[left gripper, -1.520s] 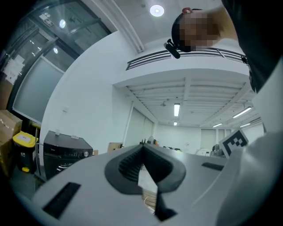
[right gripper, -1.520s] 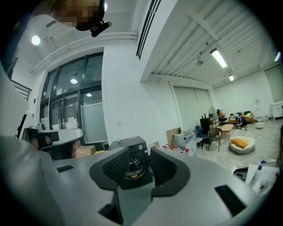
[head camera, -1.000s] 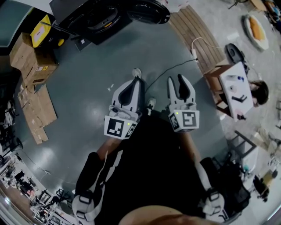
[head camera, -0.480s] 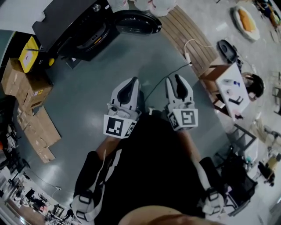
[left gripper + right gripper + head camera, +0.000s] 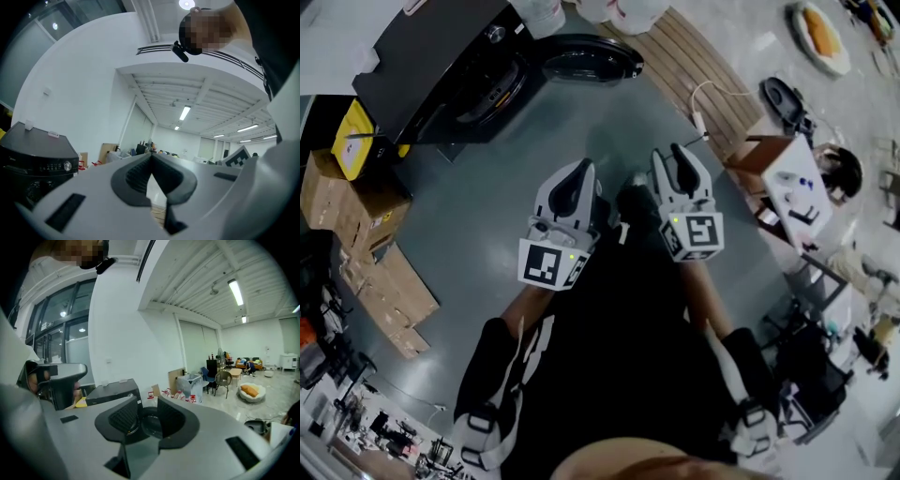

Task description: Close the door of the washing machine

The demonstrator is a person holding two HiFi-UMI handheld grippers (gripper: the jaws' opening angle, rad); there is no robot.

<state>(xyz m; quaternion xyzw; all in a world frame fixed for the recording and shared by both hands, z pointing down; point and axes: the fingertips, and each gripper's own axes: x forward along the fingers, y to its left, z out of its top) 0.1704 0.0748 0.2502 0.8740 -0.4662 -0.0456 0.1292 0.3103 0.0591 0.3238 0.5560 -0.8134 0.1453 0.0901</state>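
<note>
The black washing machine (image 5: 441,66) stands at the top left of the head view, and its round door (image 5: 586,58) is swung open to its right. Both grippers are held out in front of the person, well short of the machine. My left gripper (image 5: 575,178) is shut with nothing in it; in the left gripper view its tips (image 5: 151,157) meet, and the machine (image 5: 33,159) shows at the far left. My right gripper (image 5: 675,161) is open and empty. In the right gripper view the door (image 5: 149,420) shows in the gap between the right gripper's (image 5: 147,413) jaws, beside the machine (image 5: 112,392).
Cardboard boxes (image 5: 356,216) and a yellow case (image 5: 352,141) line the left side. A wooden platform (image 5: 694,47) lies at the top right, with a cable and power strip (image 5: 698,122) on the grey floor. A small white table (image 5: 797,192) and a seated person (image 5: 839,173) are at right.
The machine and its open door have slid lower and nearer in the head view as the person steps toward them. Both grippers keep their pose and their jaw states.
</note>
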